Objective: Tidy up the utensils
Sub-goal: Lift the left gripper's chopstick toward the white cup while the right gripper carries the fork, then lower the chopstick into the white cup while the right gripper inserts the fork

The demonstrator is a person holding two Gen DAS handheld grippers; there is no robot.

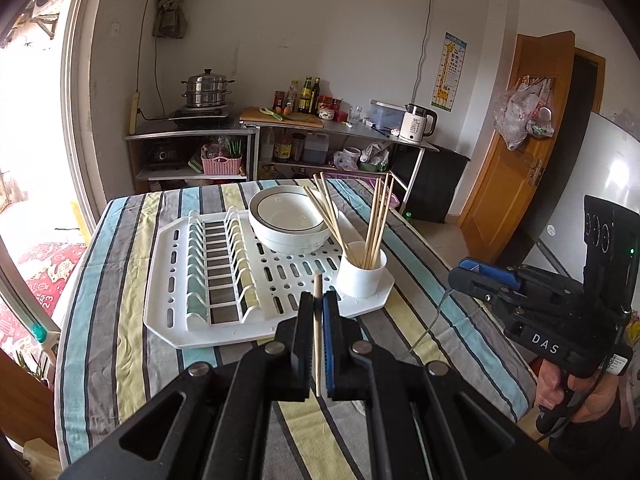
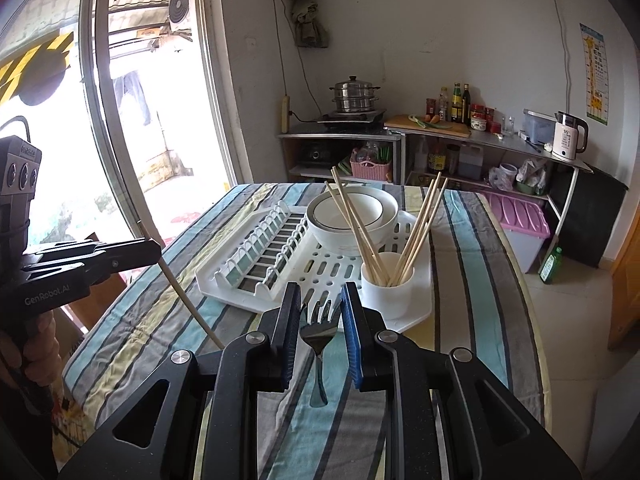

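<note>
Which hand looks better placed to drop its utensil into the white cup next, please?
Probably the left: the left gripper holds a chopstick upright, matching those already in the white cup. The right gripper holds a fork.

One white cup (image 1: 361, 276) on one white drying rack (image 1: 168, 312), two bowls (image 1: 286, 226) stacked there, one fork (image 2: 318, 330), one loose chopstick (image 1: 317, 320), and roughly eight chopsticks (image 1: 376, 220) standing in that cup, hard to count exactly
</note>
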